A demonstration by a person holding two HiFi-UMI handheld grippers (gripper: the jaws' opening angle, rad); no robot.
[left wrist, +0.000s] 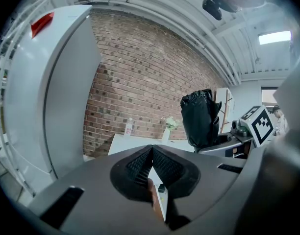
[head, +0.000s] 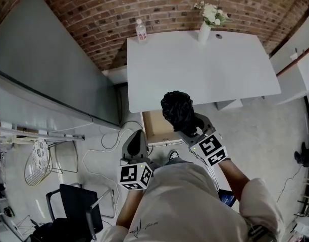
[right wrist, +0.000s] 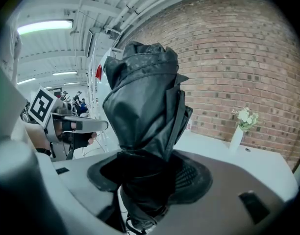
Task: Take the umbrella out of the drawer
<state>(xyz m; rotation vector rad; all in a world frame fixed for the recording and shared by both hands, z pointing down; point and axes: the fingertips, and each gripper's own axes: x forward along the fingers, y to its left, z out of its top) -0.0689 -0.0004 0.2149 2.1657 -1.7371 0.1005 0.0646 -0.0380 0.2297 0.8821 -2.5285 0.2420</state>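
The right gripper clamps its jaws on a black folded fabric umbrella, upright above the open wooden drawer under the white worktop — seemingly already out. The left gripper idles alongside, jaws together and empty.

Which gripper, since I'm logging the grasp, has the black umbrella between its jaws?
The right gripper: its jaws are clamped on the folded black umbrella, which stands up out of them. The left gripper has its jaws together at the tips, with nothing between them.
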